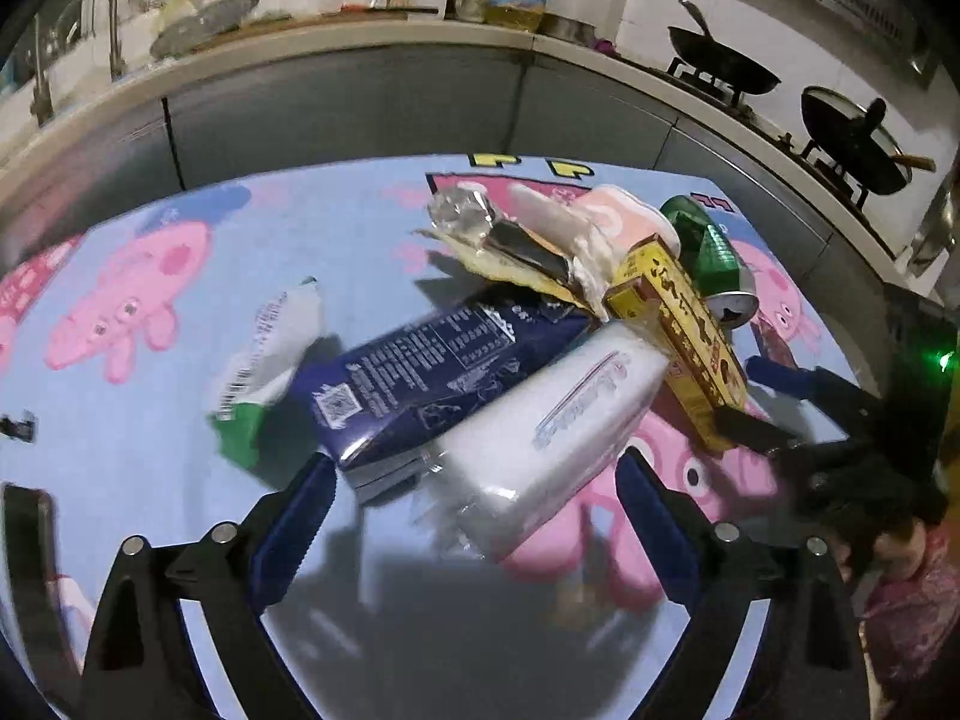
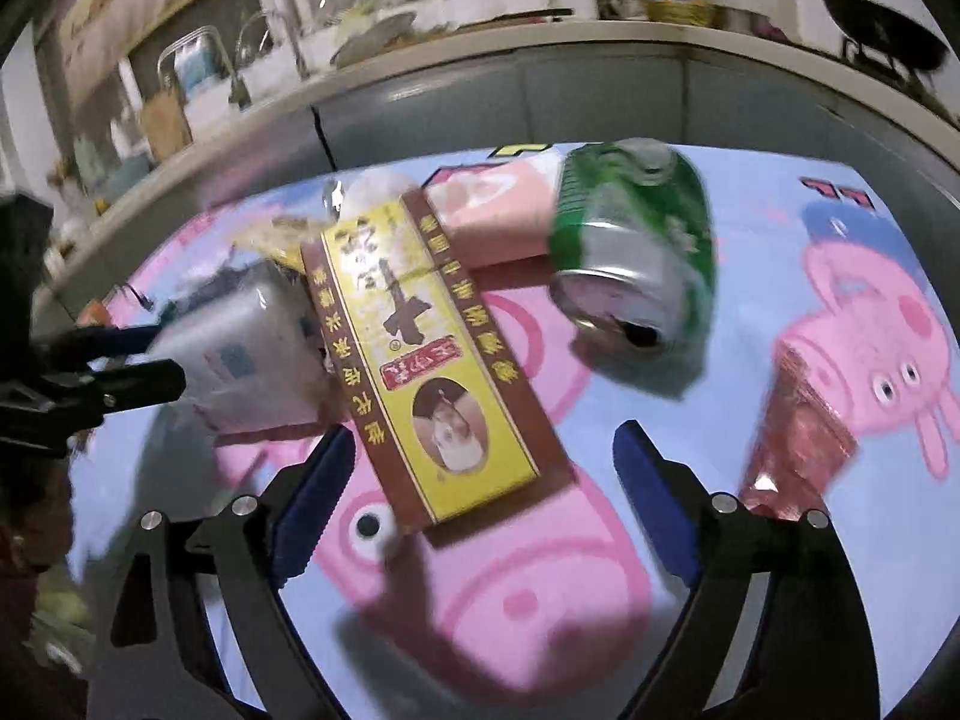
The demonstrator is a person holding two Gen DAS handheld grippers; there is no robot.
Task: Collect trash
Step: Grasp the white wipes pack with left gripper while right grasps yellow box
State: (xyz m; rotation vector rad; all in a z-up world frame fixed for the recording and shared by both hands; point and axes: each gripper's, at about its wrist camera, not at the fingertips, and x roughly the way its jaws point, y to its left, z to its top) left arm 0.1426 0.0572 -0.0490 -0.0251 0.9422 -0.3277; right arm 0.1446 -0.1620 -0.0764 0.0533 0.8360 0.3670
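Note:
A pile of trash lies on a table with a blue pig-print cloth [image 1: 150,420]. It holds a white tissue pack [image 1: 552,426], a dark blue packet [image 1: 420,384], a yellow box [image 1: 684,324], a crushed green can [image 1: 714,264], a green-white wrapper [image 1: 264,360] and crumpled foil [image 1: 462,216]. My left gripper [image 1: 474,480] is open, its fingers either side of the near ends of the tissue pack and blue packet. My right gripper [image 2: 486,456] is open around the near end of the yellow box [image 2: 420,360]. The green can [image 2: 636,258] lies beyond, a reddish wrapper [image 2: 798,420] to the right. The left gripper [image 2: 138,366] shows at the left by the tissue pack [image 2: 240,354].
A kitchen counter [image 1: 360,54] runs behind the table with bottles, a sink and dishes. Two black woks [image 1: 720,66] sit on a stove at the right. A pink pack [image 2: 498,216] lies behind the yellow box. The right gripper [image 1: 780,402] shows at the right of the left wrist view.

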